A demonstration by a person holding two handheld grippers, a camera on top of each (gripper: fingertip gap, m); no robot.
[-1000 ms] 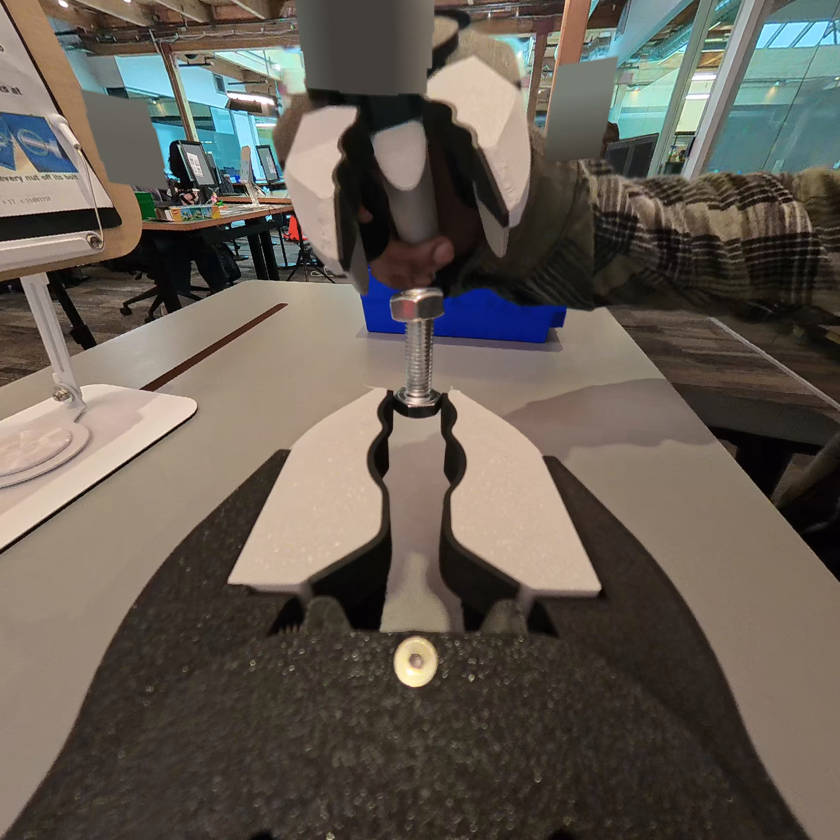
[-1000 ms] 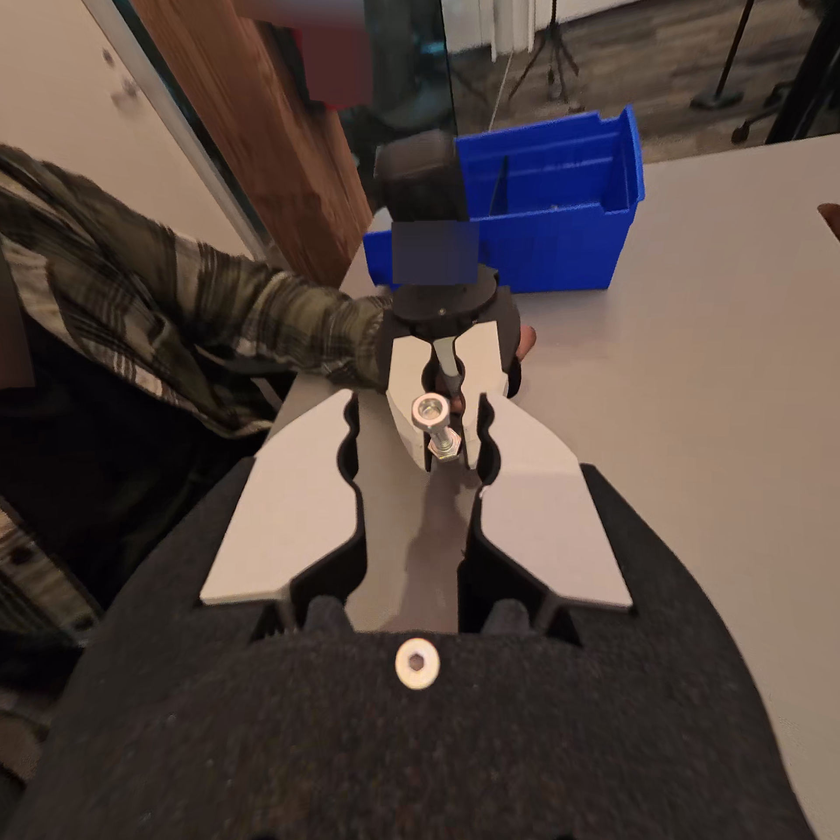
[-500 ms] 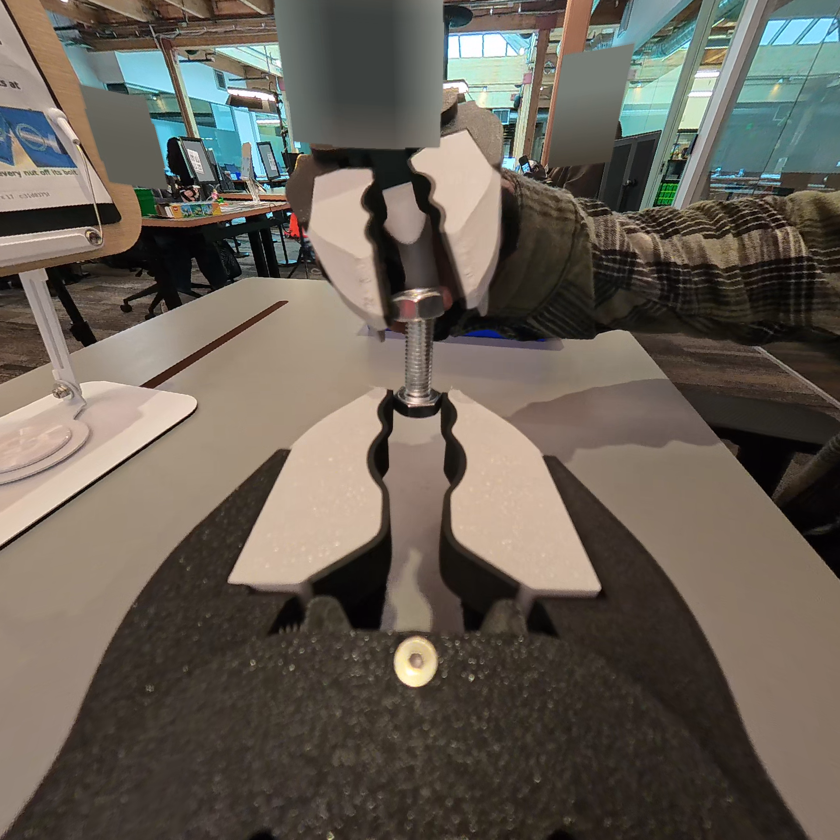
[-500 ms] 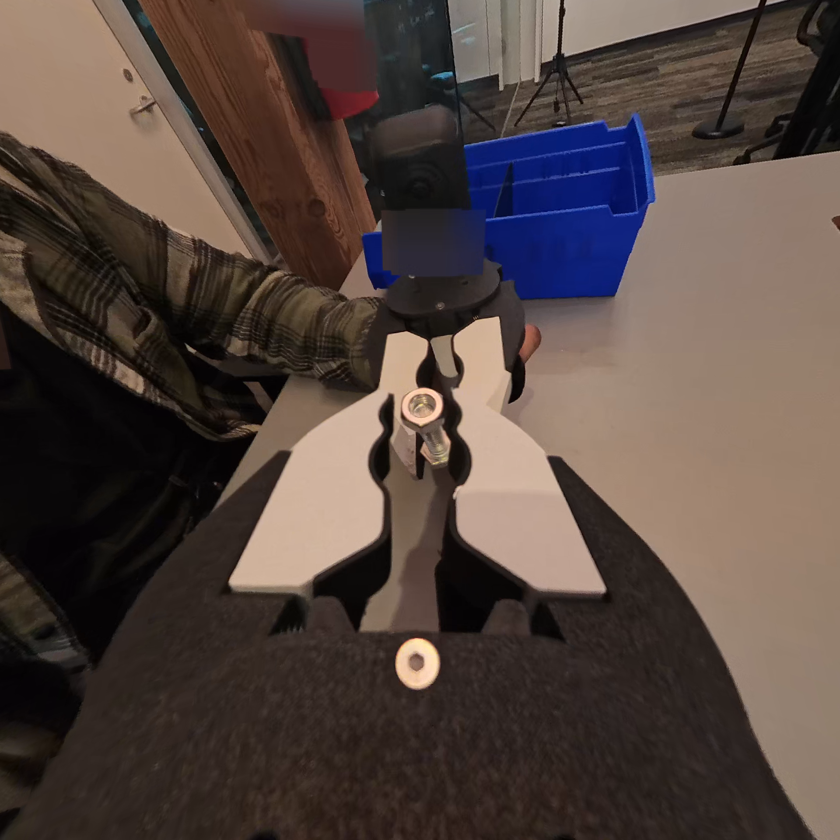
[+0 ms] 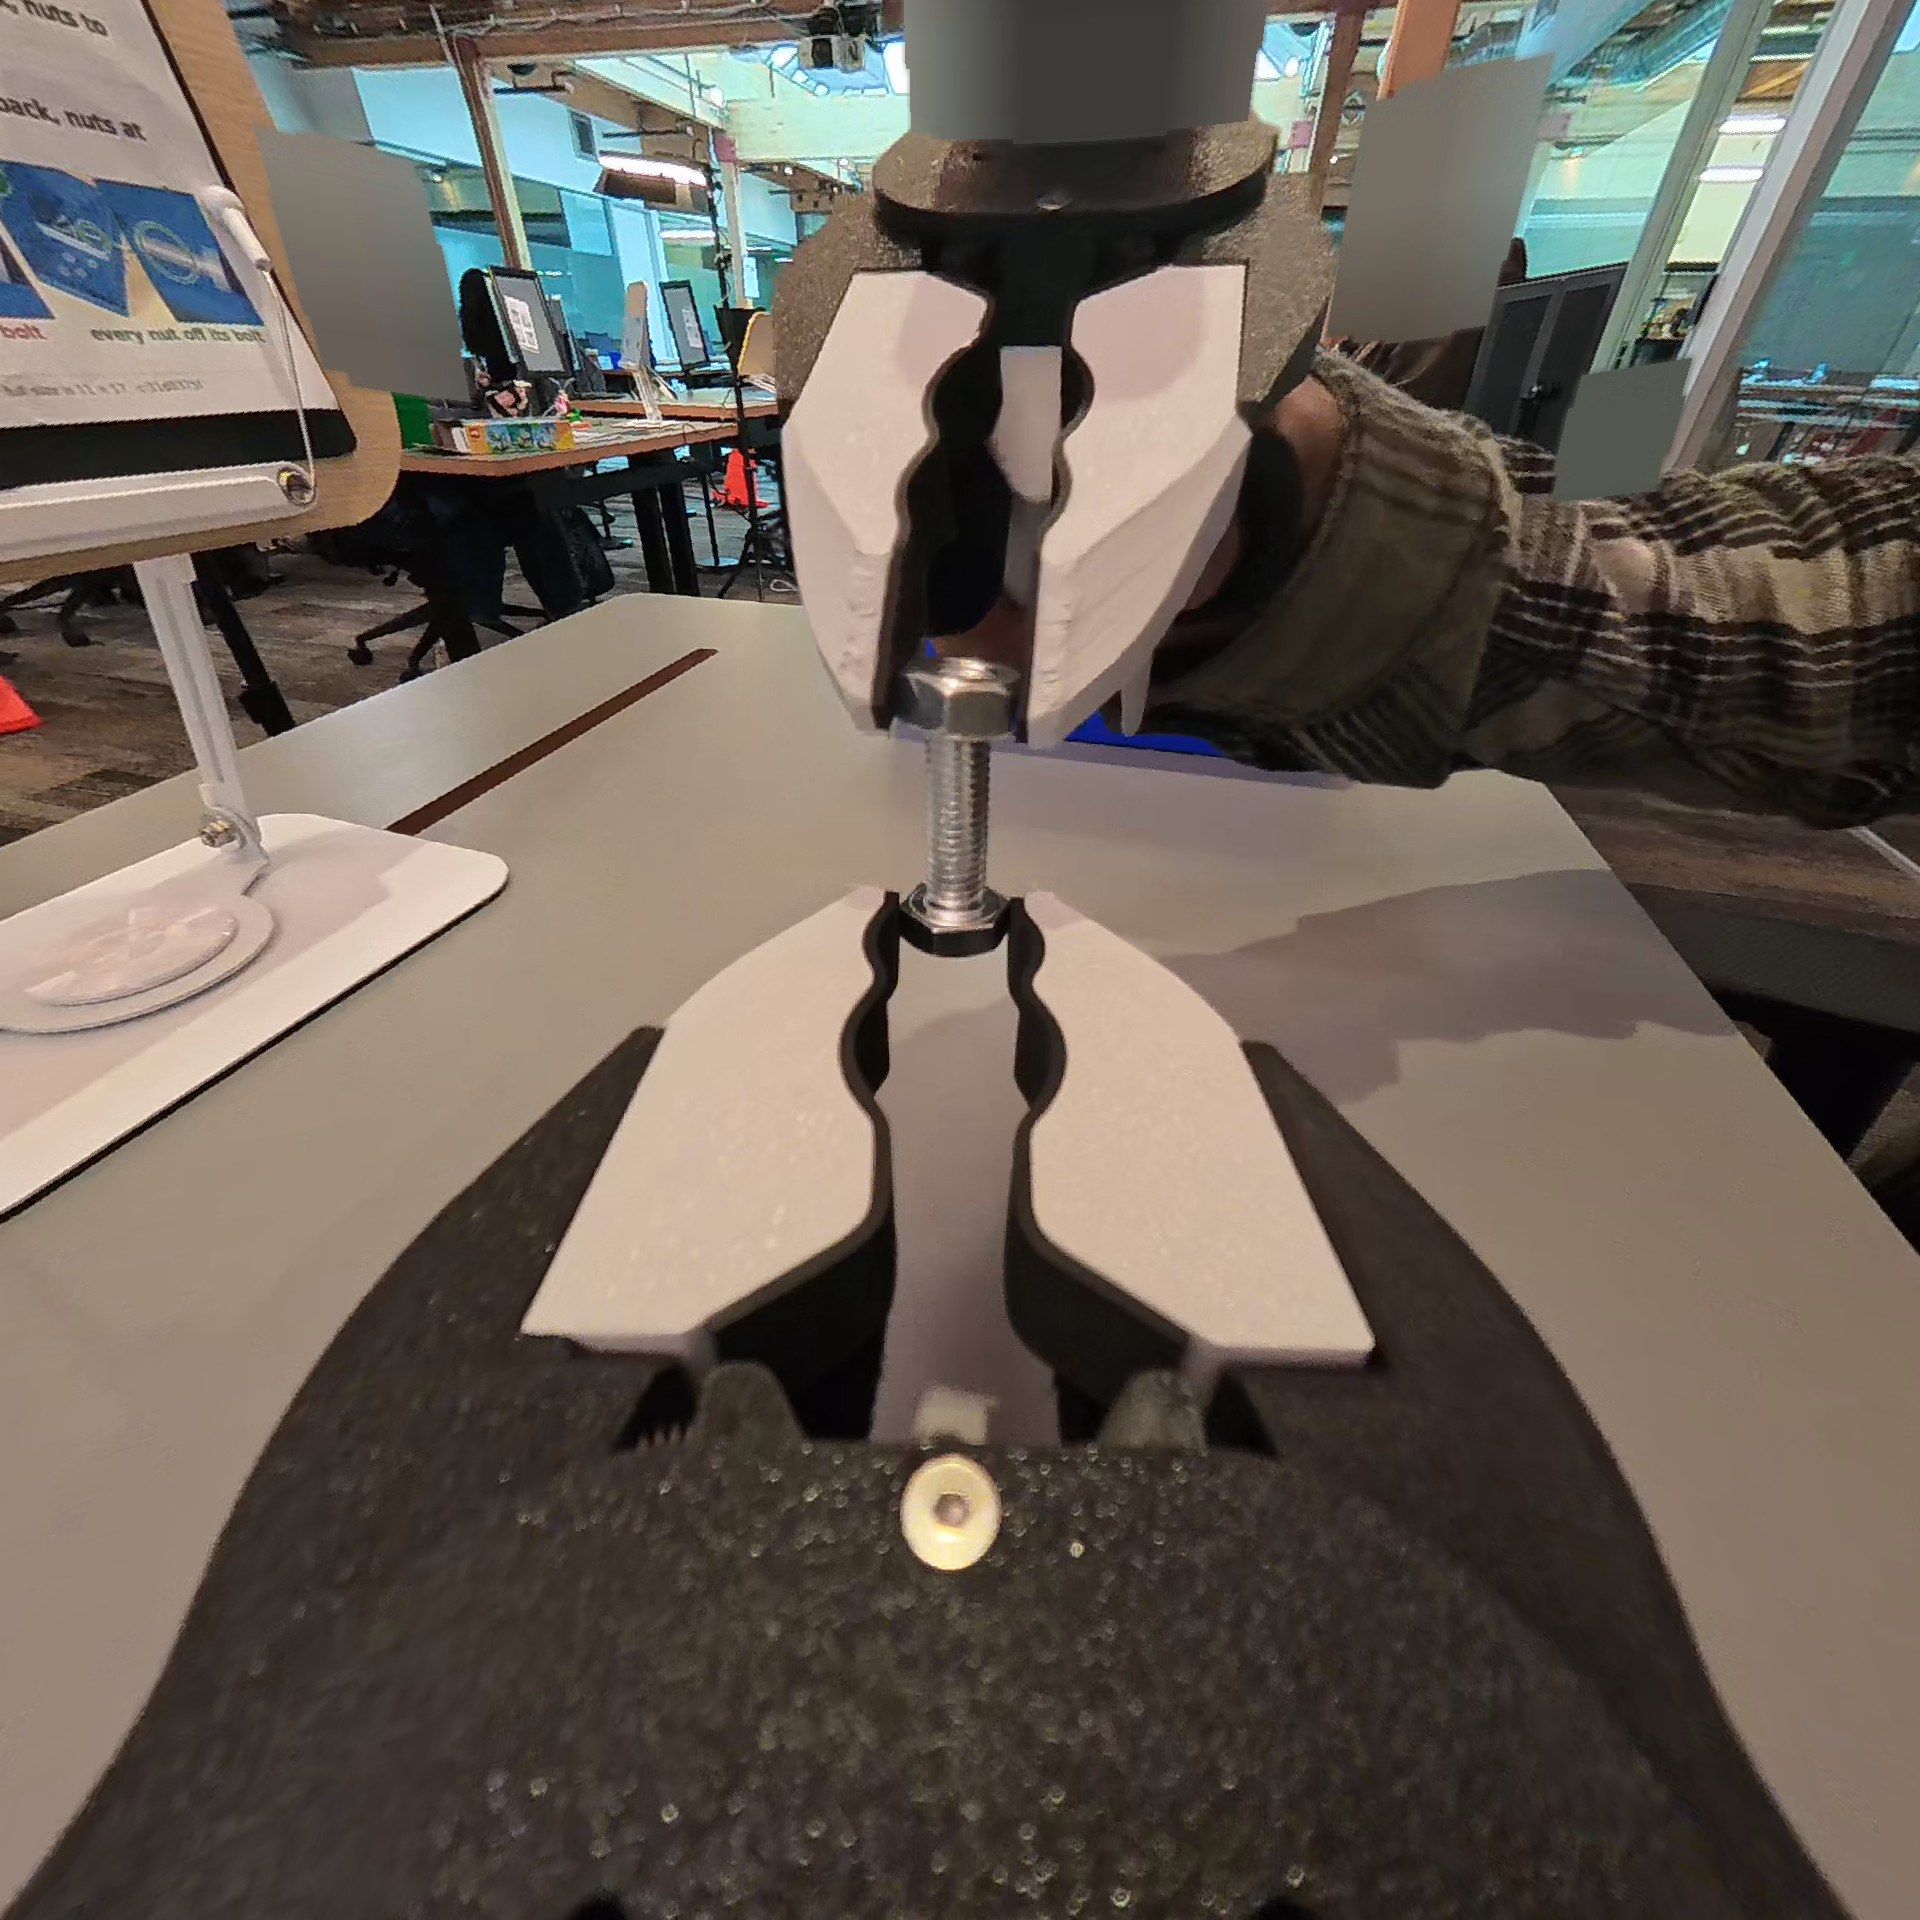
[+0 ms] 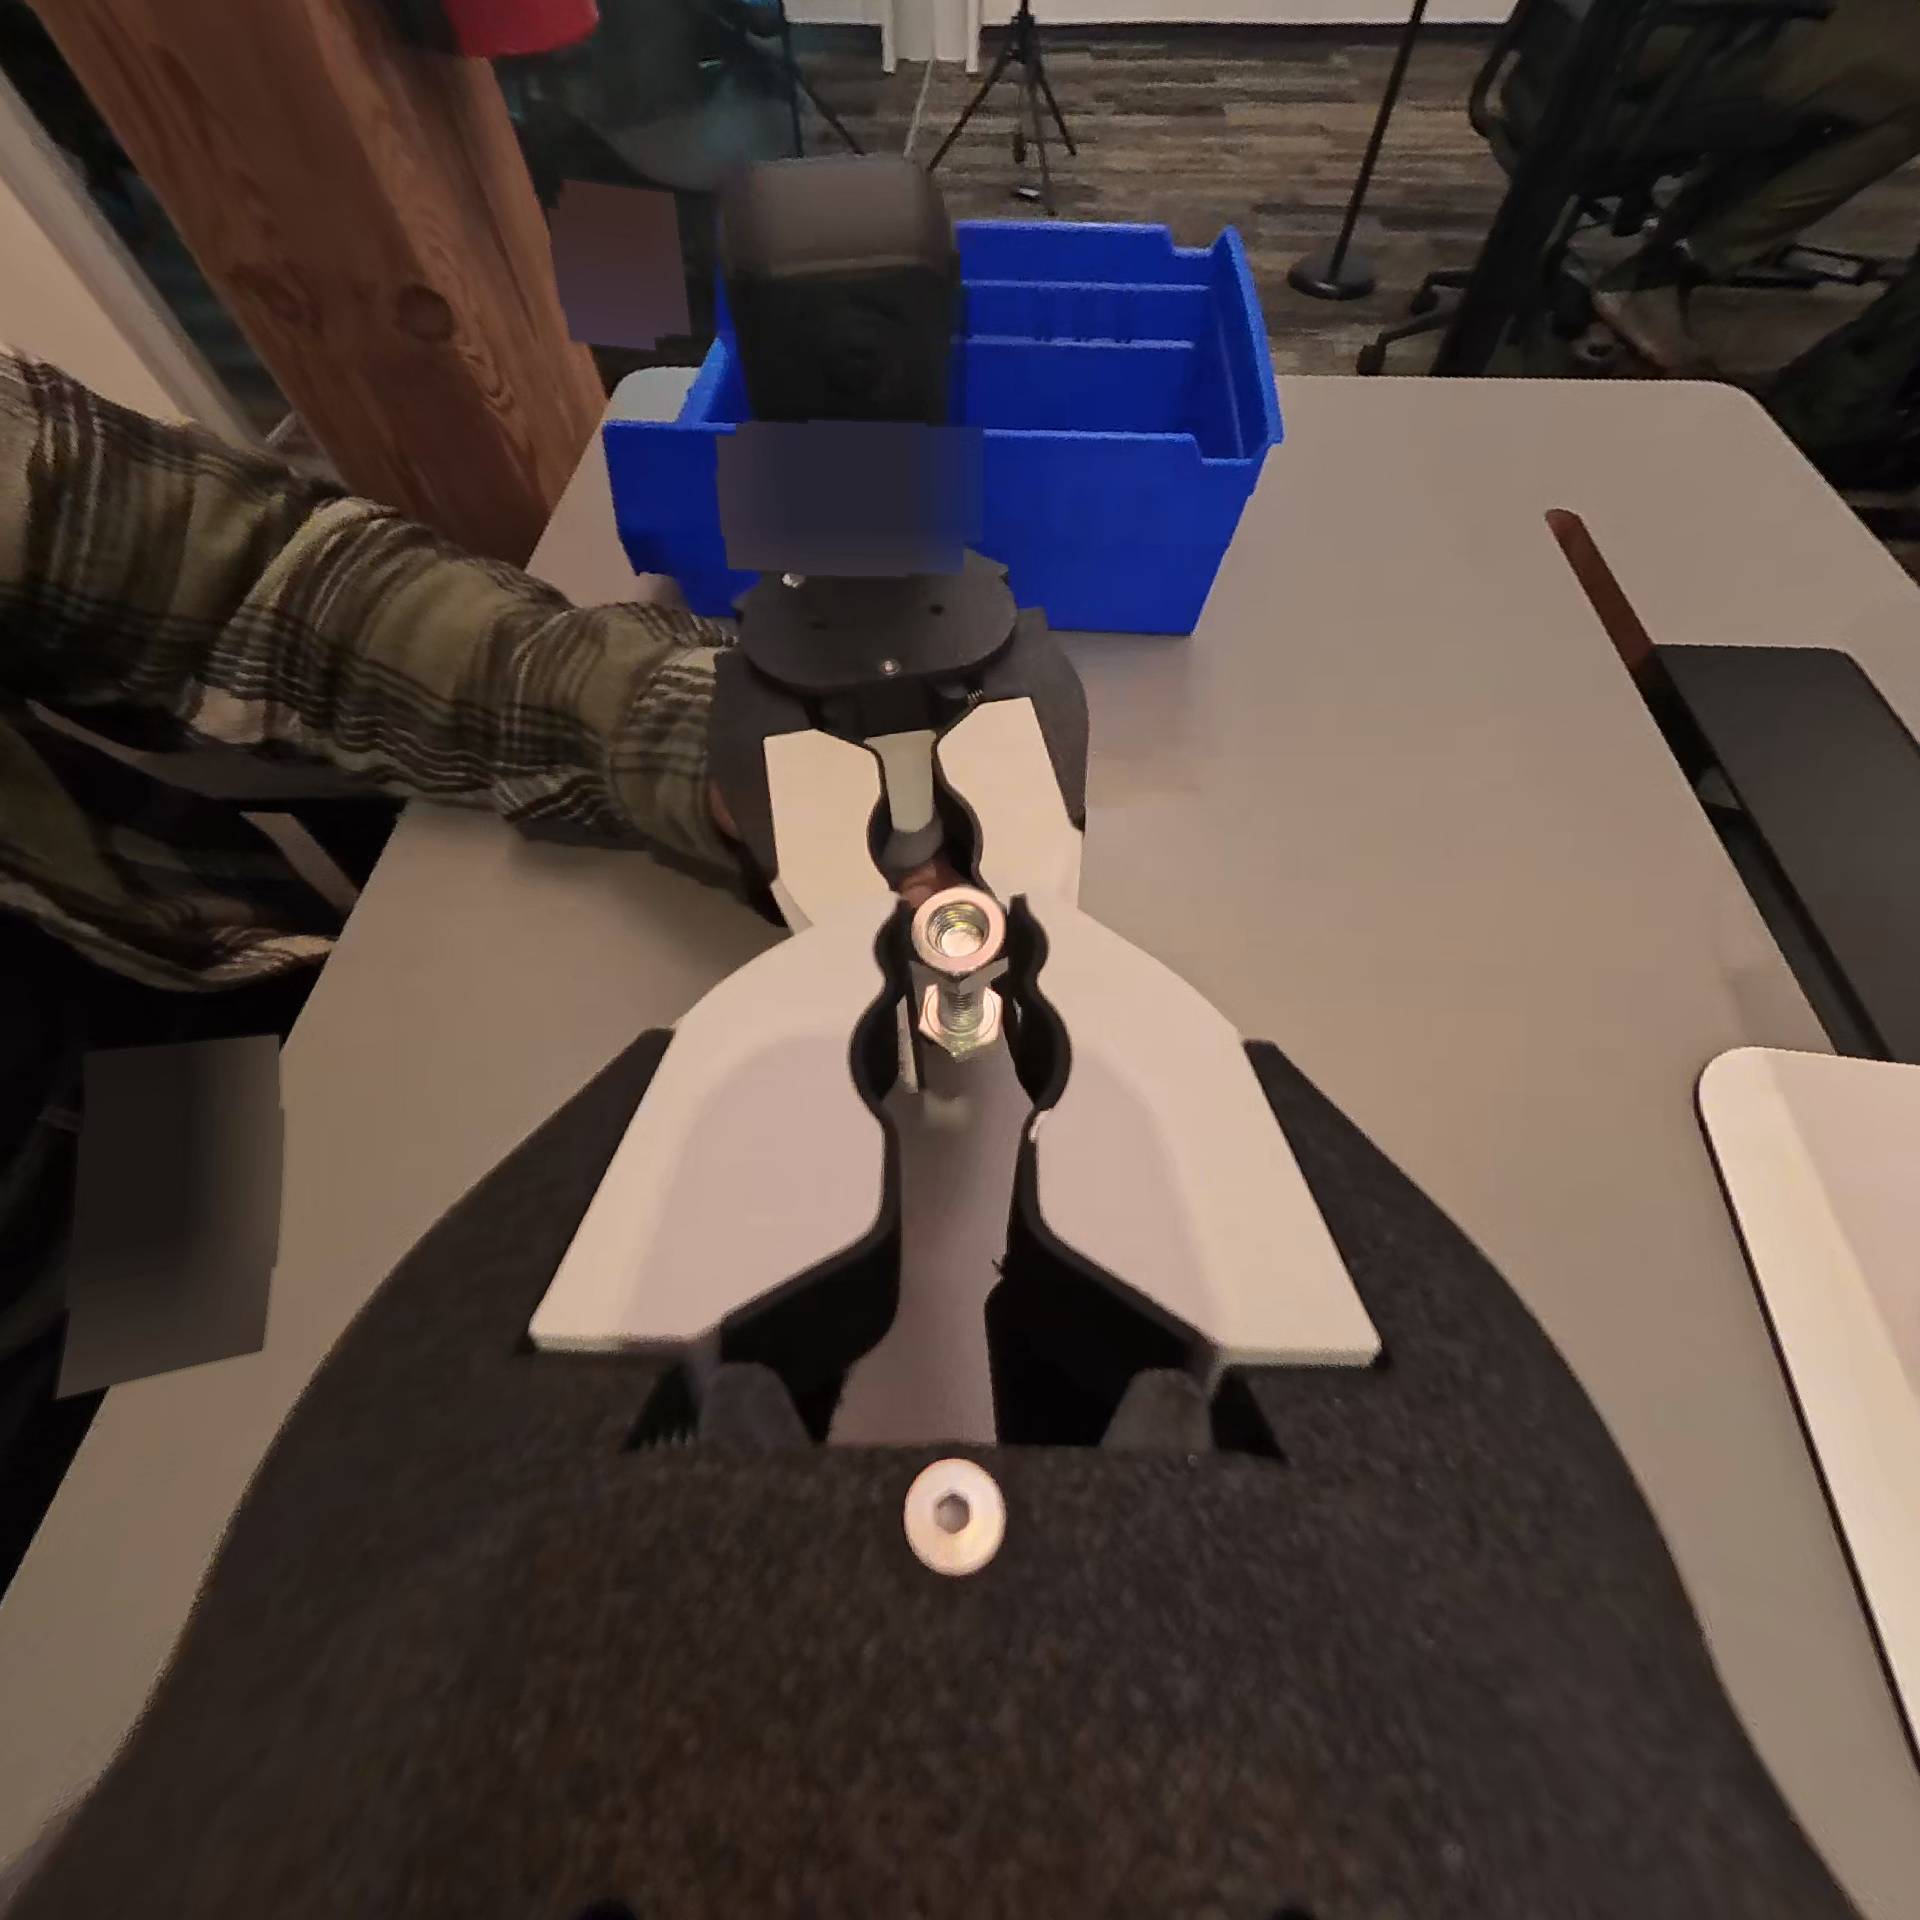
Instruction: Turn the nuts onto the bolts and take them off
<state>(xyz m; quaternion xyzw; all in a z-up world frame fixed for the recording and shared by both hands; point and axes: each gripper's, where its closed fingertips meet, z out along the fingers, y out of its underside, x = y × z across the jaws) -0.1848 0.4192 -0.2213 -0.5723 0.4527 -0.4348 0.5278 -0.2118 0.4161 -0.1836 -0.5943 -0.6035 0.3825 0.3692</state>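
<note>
While gripper [image 5: 954, 914] clamps hexagonal head, threaded steel bolt [image 5: 958, 821] stands upright.

White-fingered black tongs [image 5: 954, 920], seemingly plaid sleeve [image 5: 1621, 613]

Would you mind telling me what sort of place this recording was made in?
Most likely an open-plan office or lab: desks with monitors and office chairs stand behind the grey table, glass partitions line the right, and tripod stands rest on the carpeted floor.
</note>
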